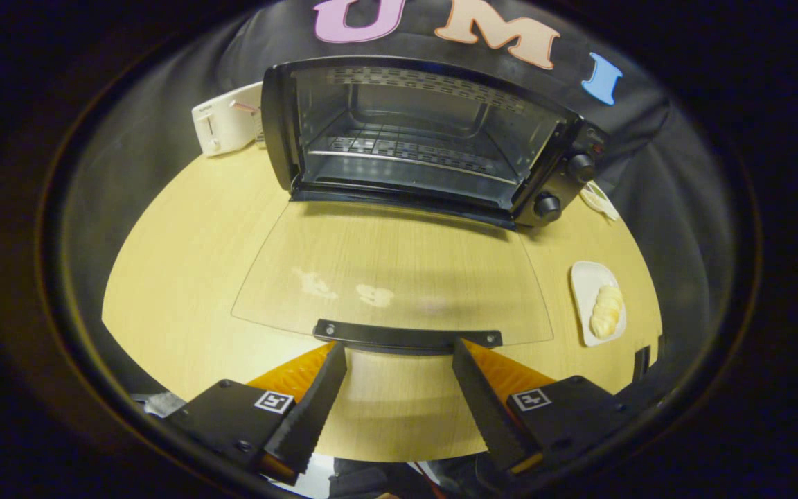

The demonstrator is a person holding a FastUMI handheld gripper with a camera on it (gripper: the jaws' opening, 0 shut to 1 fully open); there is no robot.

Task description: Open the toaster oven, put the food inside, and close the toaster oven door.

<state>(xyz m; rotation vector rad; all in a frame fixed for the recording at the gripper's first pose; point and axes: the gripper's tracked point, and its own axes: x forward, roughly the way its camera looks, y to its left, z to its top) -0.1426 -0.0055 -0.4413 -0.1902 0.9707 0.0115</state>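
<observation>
The gripper (399,353) is wide open and holds nothing; its 2 black serrated fingers (319,398) with orange sides spread apart, their tips just under the near edge of the lowered door, at either end of the door's black handle bar (407,335), though whether they touch it cannot be told.

The round light-wood table (184,277) carries everything. On its far side stands the black toaster oven (433,142), open, its cavity showing a wire rack (406,149) and a slotted top. 2 black knobs (565,187) sit on its right-hand panel, one above the other. Its clear glass door (392,274) is swung fully down and lies flat over the table, reaching from the oven's lower edge toward the gripper, with pale reflections on the glass.

To the left of the oven, at the far edge of the table, stands a white pop-up toaster (227,126). To the right of the door, well apart from the fingers, lies a small white rectangular plate (586,284) bearing the food, a pale yellow ridged pastry (607,310). Farther back, just right of the oven's knobs, lies a small white object (598,199) too unclear to identify.
</observation>
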